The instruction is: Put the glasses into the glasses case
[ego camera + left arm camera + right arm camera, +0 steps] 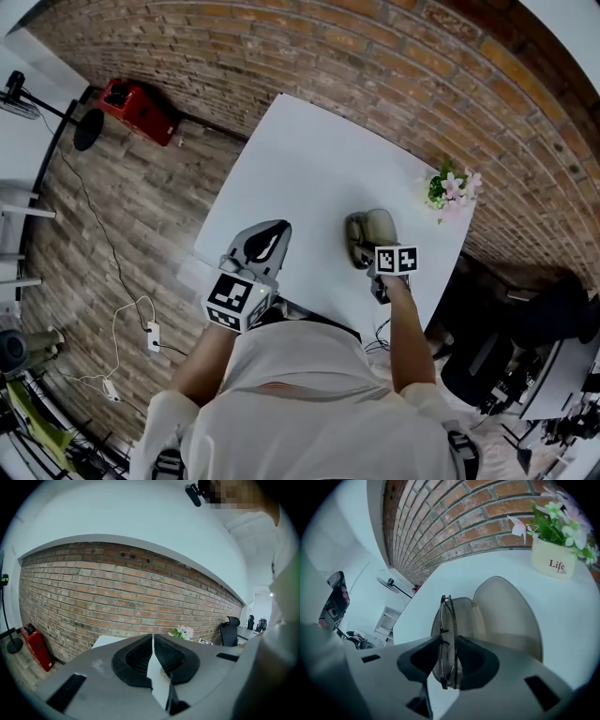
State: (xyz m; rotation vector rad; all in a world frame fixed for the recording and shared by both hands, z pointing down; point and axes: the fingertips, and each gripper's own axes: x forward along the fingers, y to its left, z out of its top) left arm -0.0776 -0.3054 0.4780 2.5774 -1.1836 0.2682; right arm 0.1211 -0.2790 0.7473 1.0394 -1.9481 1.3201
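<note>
The folded dark-framed glasses (447,634) stand on edge between the pads of my right gripper (447,640), which is shut on them. Just beneath them the beige glasses case (464,613) lies open, with its lid (508,616) flipped back to the right. In the head view my right gripper (367,248) points down over the case (373,228) near the table's right front. My left gripper (265,236) hovers by the white table's (309,159) front left edge. In its own view the left gripper (153,637) is shut with nothing between its pads.
A small white pot of pink flowers (555,557) stands behind the case, close to the brick wall (375,56). A red box (141,110) and a cable lie on the wooden floor to the left. An office chair (487,361) stands to the right.
</note>
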